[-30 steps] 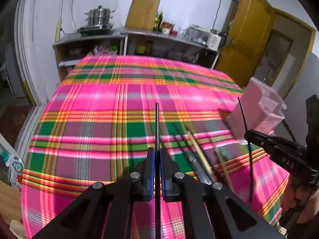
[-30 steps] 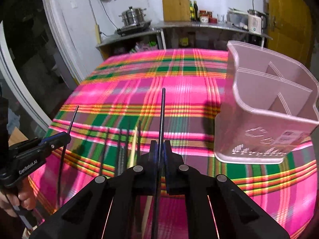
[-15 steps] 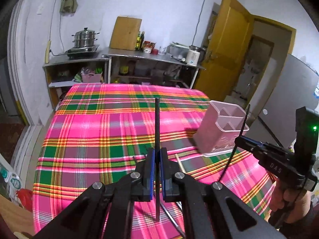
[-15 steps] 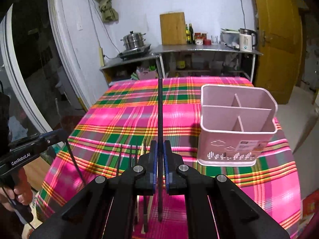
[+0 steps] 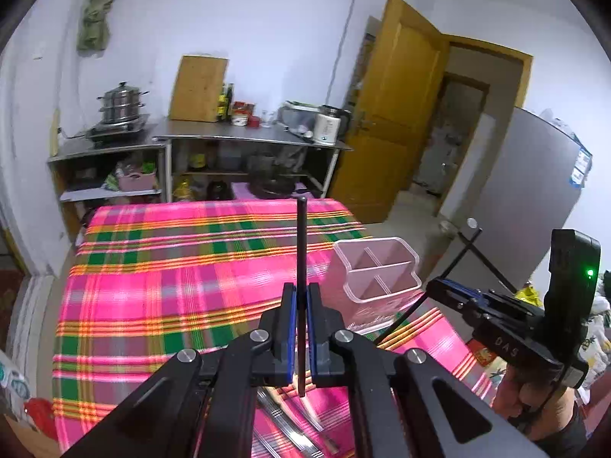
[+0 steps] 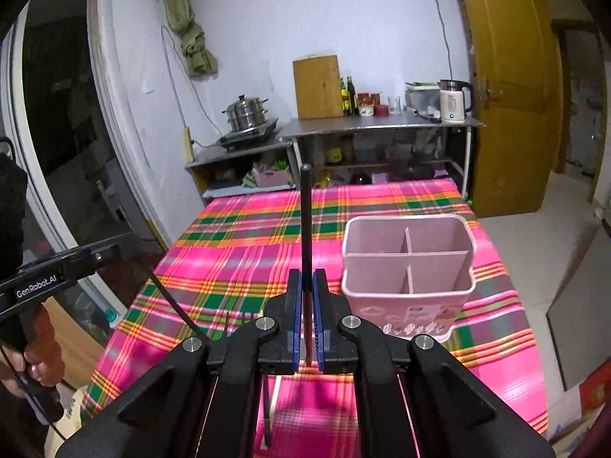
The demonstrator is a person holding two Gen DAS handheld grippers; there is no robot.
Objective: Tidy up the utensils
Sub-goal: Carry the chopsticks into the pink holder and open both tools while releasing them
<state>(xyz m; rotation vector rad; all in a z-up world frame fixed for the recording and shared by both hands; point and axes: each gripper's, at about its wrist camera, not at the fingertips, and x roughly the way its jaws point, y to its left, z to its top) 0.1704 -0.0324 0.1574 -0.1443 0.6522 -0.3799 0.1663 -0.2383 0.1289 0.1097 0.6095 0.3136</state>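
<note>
Chopsticks (image 5: 301,252) lifted higher, holder (image 6: 408,267) now below

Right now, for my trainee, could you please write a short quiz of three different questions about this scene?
1. True or false: the pink holder already contains utensils.
2. What does the left gripper hold? A) spoon B) black chopstick C) nothing
3. Fill in: the right gripper is shut on a second black ____.

Key: 1 false; 2 B; 3 chopstick.
</note>
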